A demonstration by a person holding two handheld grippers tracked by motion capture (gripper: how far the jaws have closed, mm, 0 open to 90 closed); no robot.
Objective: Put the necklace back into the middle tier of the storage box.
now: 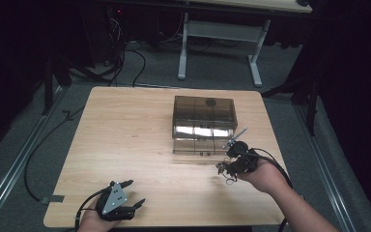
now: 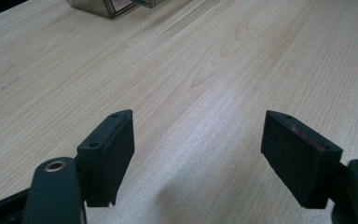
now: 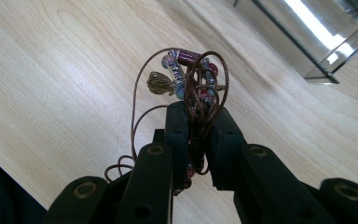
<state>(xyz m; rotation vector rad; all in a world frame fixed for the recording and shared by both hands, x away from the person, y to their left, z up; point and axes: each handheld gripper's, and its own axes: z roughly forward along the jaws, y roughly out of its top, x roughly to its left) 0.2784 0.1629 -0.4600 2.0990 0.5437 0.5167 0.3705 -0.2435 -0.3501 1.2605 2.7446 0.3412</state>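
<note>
**Nearly at the box: beaded cord held just off its front right corner**

Right now the right gripper [image 1: 231, 166] is clamped on a tangle of beaded cord [image 3: 186, 88], brown string looped around red, blue and silver beads with a small brass charm. In the right gripper view the jaws pinch the bundle at its lower part, so most of the loops stand up above the pads while a thin strand trails down below them.

What matters next is where the clear box [image 1: 204, 123] lies from that hand. On the high view it sits in the middle of the table [image 1: 125, 145], its smoky lid over a row of small compartments, and the right gripper is just beside its front right corner, slightly nearer the person. The box's long side runs left to right across the table, so the compartments lie forward and to the left of the cord.

Well apart, the left gripper [image 1: 125, 200] rests near the table's front left edge with its jaws spread wide and nothing between them. Judging by this, the right hand is far better placed for any drop into the box.
</note>
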